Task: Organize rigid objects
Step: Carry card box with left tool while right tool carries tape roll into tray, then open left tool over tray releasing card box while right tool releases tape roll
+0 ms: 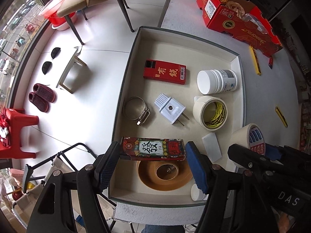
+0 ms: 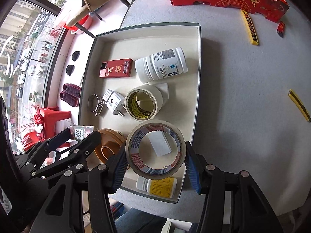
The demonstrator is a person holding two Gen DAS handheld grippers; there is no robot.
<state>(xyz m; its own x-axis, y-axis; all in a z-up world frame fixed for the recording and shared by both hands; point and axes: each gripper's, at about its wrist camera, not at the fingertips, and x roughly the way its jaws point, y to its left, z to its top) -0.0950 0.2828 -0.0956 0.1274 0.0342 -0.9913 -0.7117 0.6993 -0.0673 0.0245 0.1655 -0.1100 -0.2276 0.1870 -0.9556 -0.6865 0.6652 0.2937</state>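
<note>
A shallow cream tray (image 1: 134, 44) (image 2: 196, 101) sits on the grey table. My left gripper (image 1: 152, 162) is shut on a decorated red card box (image 1: 153, 149), held above a brown tape roll (image 1: 165, 176) in the tray's near corner. My right gripper (image 2: 155, 165) is shut on a clear tape roll with a red-blue core (image 2: 155, 151), also seen in the left wrist view (image 1: 250, 136), held over the tray's near right part. In the tray lie a red box (image 1: 165, 71), white bottle (image 1: 217, 81), white plug (image 1: 171, 110), hose clamp (image 1: 136, 110) and masking tape (image 1: 210, 112).
Two yellow utility knives (image 2: 249, 28) (image 2: 299, 104) and a small red lighter (image 2: 281, 27) lie on the table right of the tray. A red carton (image 1: 233, 15) stands at the back. A yellow-label bottle (image 2: 157, 186) lies at the tray's near edge. A chair (image 1: 93, 0) stands at the left.
</note>
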